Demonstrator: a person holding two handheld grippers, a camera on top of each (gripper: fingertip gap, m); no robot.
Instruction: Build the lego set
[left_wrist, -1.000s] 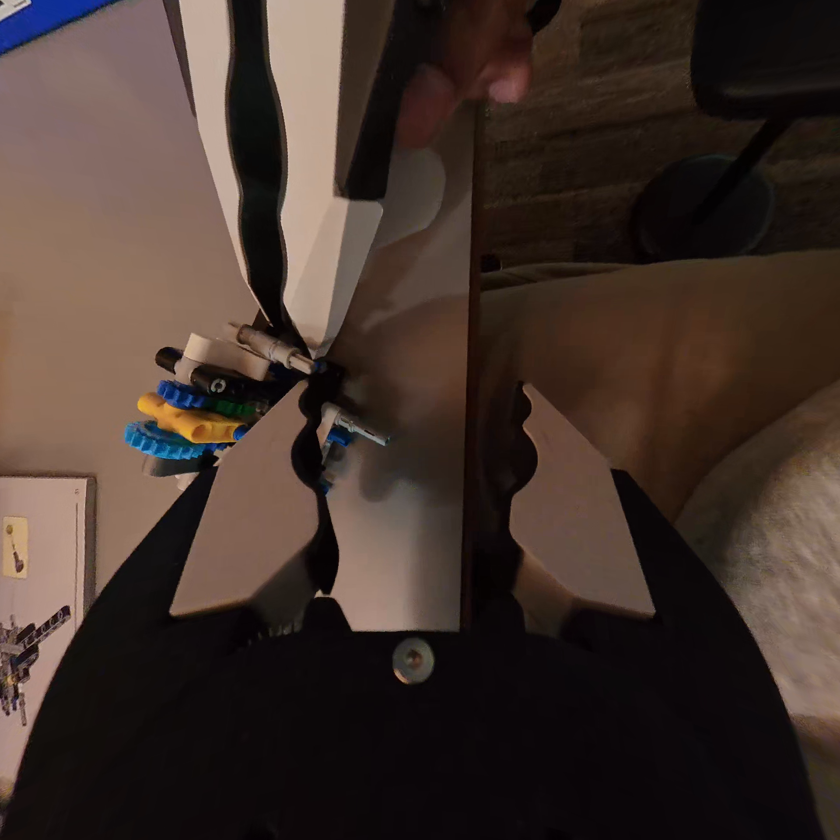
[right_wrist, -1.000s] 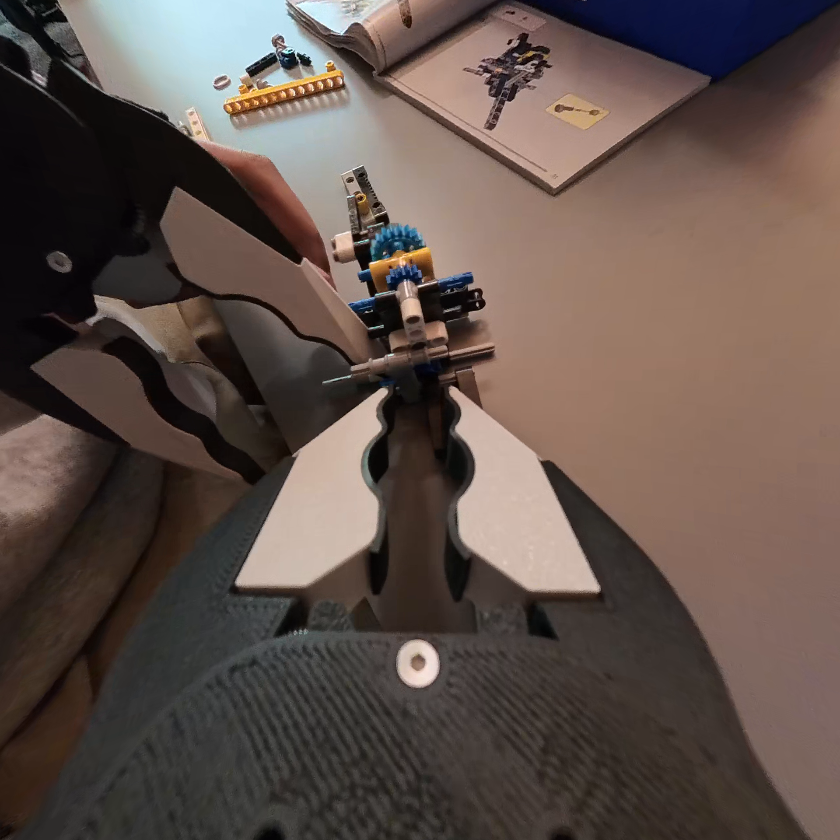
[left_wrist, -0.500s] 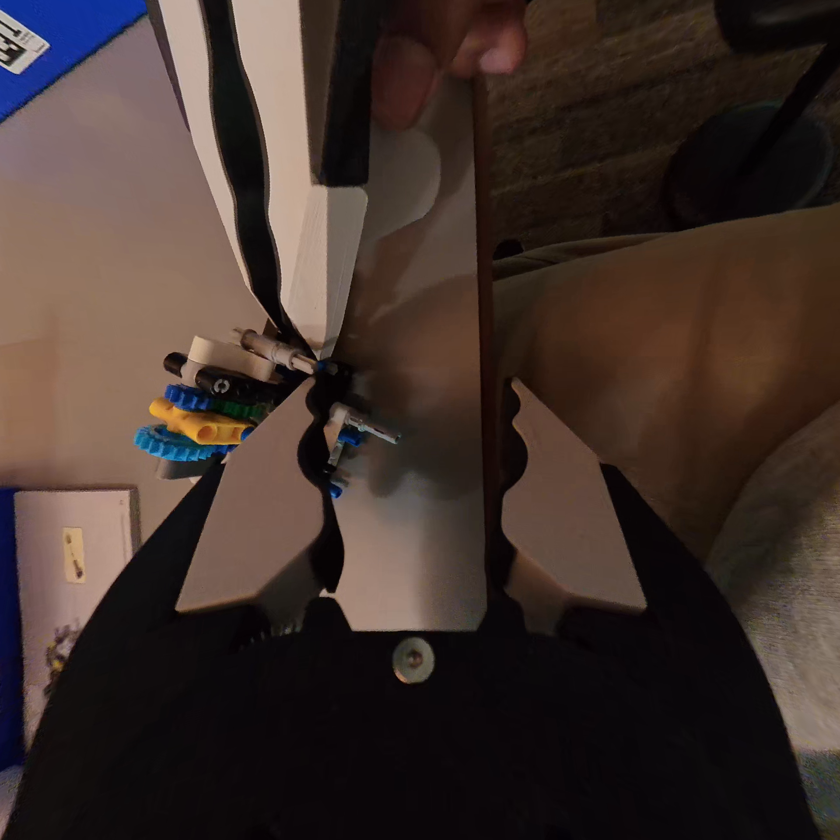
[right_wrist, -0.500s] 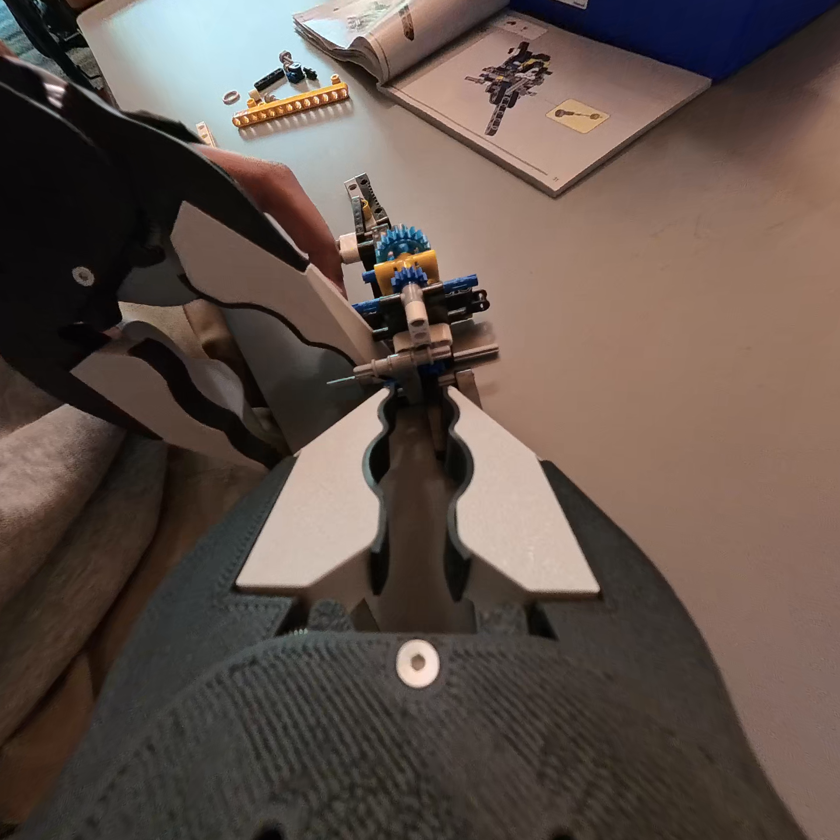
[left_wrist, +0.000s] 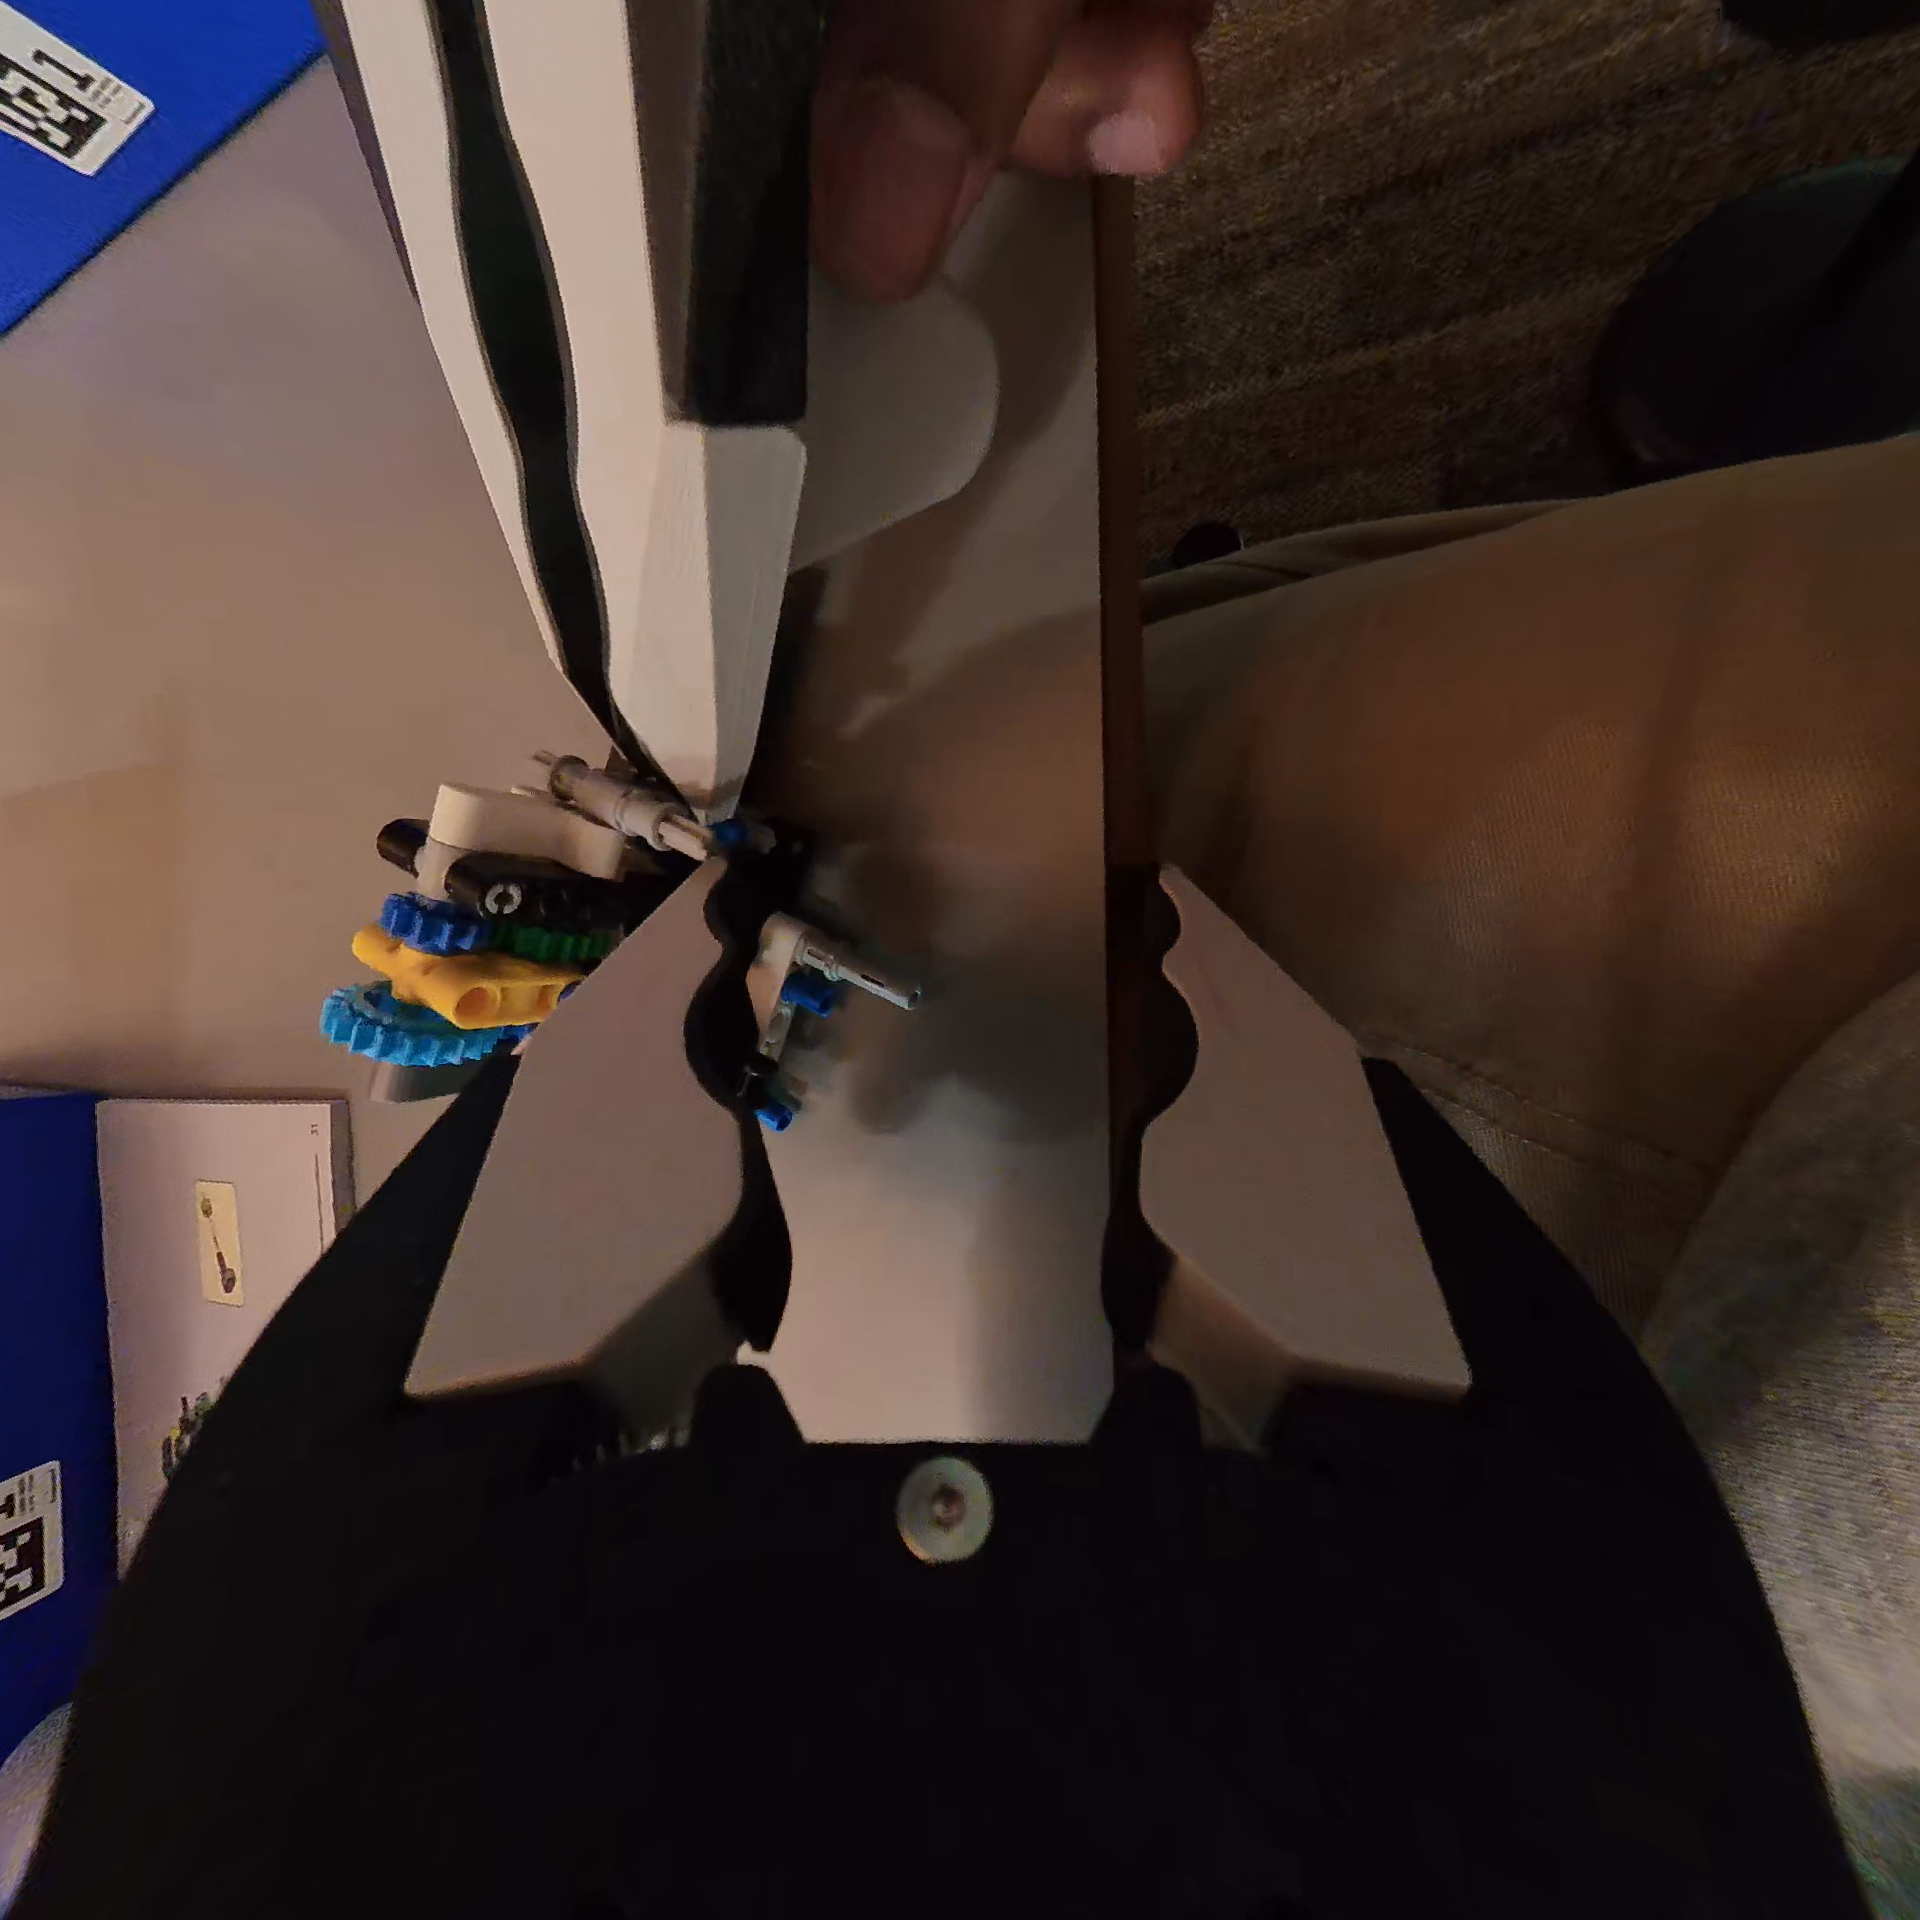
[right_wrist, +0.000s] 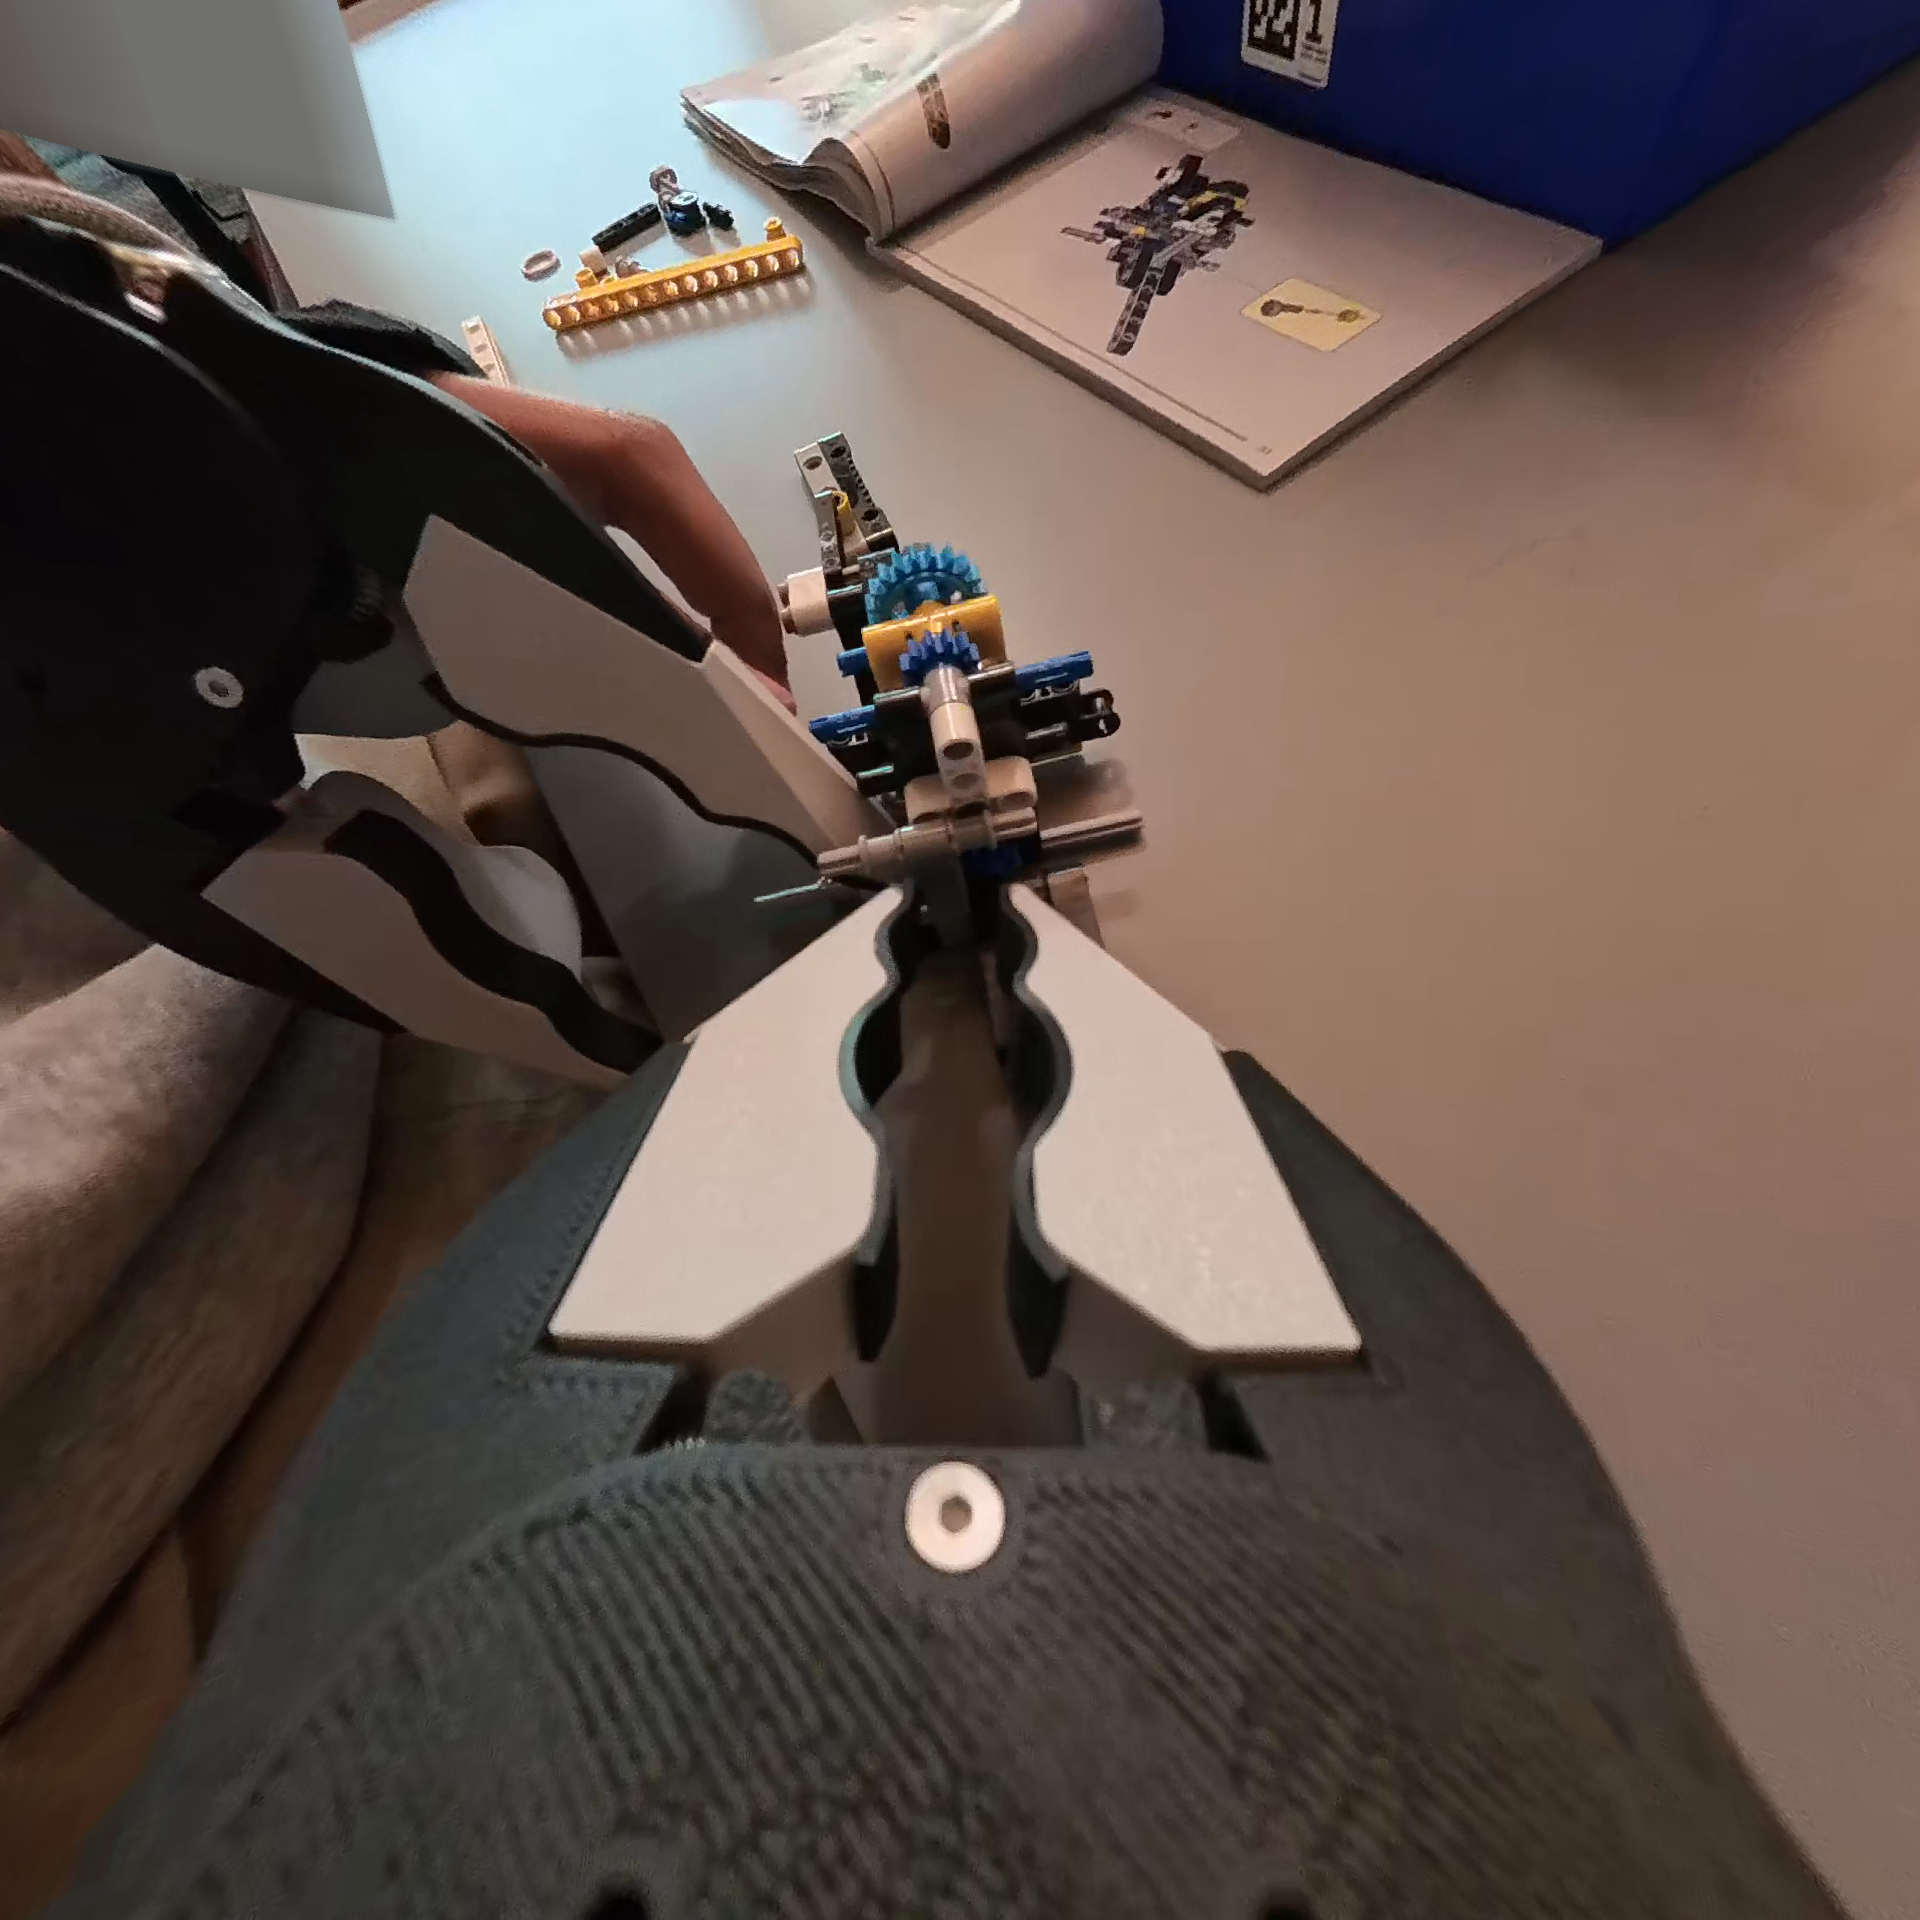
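The right gripper (right_wrist: 951, 904) pinches the near end of the multicoloured geared plastic lego assembly (right_wrist: 940, 686) on the grey table (right_wrist: 1455, 831). The left gripper (left_wrist: 935, 914), jaws spread wide, touches it with 1 fingertip (left_wrist: 696, 904).

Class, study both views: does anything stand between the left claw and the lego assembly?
Nothing visible does. The open left claw has one fingertip right at the lego assembly, by its grey axle; the right claw grips the assembly's near end.
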